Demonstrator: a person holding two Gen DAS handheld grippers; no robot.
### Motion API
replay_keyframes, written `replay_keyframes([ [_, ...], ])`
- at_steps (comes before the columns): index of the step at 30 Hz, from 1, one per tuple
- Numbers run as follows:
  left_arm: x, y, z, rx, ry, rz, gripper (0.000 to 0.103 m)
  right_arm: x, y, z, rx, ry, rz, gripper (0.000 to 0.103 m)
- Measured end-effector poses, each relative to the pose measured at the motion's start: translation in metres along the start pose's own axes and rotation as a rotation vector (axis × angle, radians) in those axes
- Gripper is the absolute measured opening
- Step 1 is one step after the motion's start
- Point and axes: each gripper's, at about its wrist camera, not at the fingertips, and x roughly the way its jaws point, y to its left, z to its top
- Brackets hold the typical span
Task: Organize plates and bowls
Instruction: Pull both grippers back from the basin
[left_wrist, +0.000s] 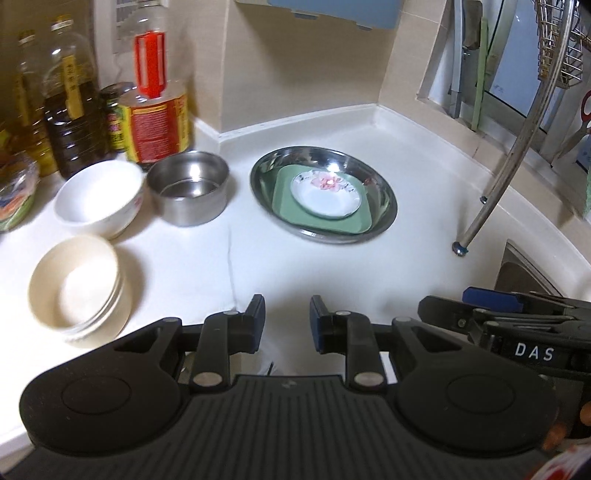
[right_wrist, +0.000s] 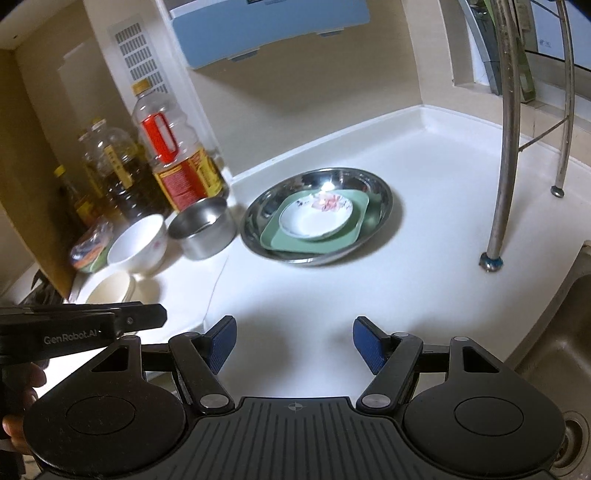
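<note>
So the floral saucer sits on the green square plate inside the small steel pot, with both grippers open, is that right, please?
Not quite: the floral saucer and green square plate lie in the wide steel basin, as the left wrist view shows; the small steel pot stands beside it.

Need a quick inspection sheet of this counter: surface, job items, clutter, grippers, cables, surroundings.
Surface: white countertop, no spills seen.
Job's things: floral dish on green square plate inside steel basin; steel bowl, white bowl, cream bowl stack apart on the counter.
Clutter: oil bottles, jar, wrapped packet.
Grippers: left gripper open, empty; right gripper open, empty.
Cables: nothing seen.
Surroundings: rack legs, sink, window.
</note>
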Motion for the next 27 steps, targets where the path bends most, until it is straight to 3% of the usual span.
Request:
replay_keyframes([
  [14,-0.035,0.03,-0.057,-0.129,0.062,0.118,0.023,-0.012,0.002,-0.03,-0.04,0.085,0.046,0.07],
  [22,-0.044,0.043,-0.069,-0.178,0.082,0.154,0.023,-0.006,0.004,-0.037,-0.056,0.123,0.046,0.07],
  [27,-0.049,0.059,-0.076,-0.224,0.082,0.184,0.023,0.007,0.012,-0.039,-0.052,0.162,0.089,0.07],
])
